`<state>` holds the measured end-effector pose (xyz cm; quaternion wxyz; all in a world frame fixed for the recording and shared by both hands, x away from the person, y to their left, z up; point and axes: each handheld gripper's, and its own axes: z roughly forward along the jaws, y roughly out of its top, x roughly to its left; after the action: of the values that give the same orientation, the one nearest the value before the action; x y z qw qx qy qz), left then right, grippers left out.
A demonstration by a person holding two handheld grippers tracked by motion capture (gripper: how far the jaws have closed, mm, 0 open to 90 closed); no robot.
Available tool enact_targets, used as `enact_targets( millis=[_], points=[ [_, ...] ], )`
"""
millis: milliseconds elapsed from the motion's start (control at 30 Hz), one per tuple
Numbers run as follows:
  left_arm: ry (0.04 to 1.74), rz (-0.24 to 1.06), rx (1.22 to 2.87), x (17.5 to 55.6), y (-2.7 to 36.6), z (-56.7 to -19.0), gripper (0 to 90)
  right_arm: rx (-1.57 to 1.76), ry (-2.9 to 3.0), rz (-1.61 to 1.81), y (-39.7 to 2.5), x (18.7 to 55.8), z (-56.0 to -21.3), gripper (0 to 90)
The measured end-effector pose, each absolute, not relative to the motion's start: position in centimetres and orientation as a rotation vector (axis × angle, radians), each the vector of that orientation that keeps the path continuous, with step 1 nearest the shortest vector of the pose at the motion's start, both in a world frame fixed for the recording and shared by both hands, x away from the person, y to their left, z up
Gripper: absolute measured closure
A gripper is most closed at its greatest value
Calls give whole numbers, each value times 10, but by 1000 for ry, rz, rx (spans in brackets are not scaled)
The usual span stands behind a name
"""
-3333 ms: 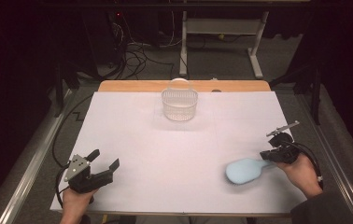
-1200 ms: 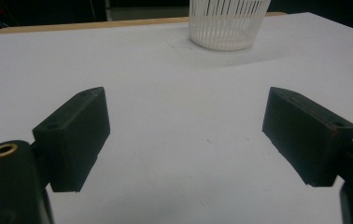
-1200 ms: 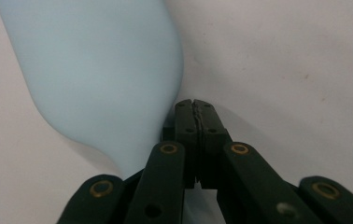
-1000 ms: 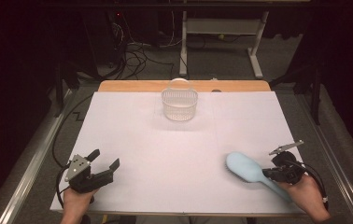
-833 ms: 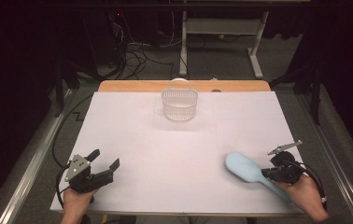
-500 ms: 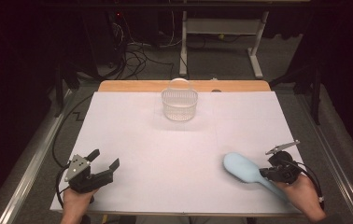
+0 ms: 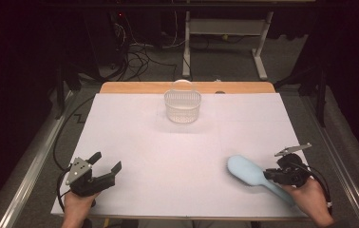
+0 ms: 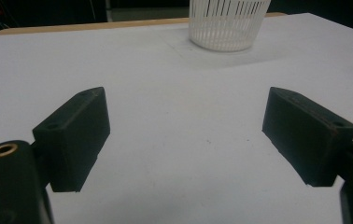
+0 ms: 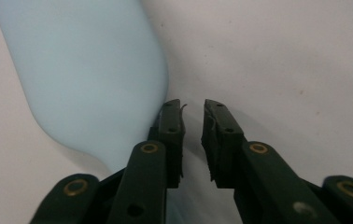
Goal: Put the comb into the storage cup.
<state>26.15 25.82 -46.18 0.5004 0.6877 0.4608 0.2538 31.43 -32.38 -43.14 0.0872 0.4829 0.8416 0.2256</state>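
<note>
Where fingers (image 9: 172, 126) narrow, brush (image 9: 86, 74) beside.

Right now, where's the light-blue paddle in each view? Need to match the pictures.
High view: light-blue paddle lies lower right on the white sheet, its handle running under the right gripper.
Right gripper view: its broad head is at upper left, just beyond the jaws.
Left gripper view: white basket at top centre.
Shared landmark: the white sheet.
</note>
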Motion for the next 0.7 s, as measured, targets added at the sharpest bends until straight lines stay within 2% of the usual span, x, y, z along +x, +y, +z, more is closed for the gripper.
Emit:
enact_targets(
  millis=[233,700],
  points=[
    [1115,613,1663,261,258,-462,143,1444,2460,716,-329,310,-424,644],
    [1116,615,1664,261,258,-462,143,1448,2429,795,-334,295,-413,545]
  ],
)
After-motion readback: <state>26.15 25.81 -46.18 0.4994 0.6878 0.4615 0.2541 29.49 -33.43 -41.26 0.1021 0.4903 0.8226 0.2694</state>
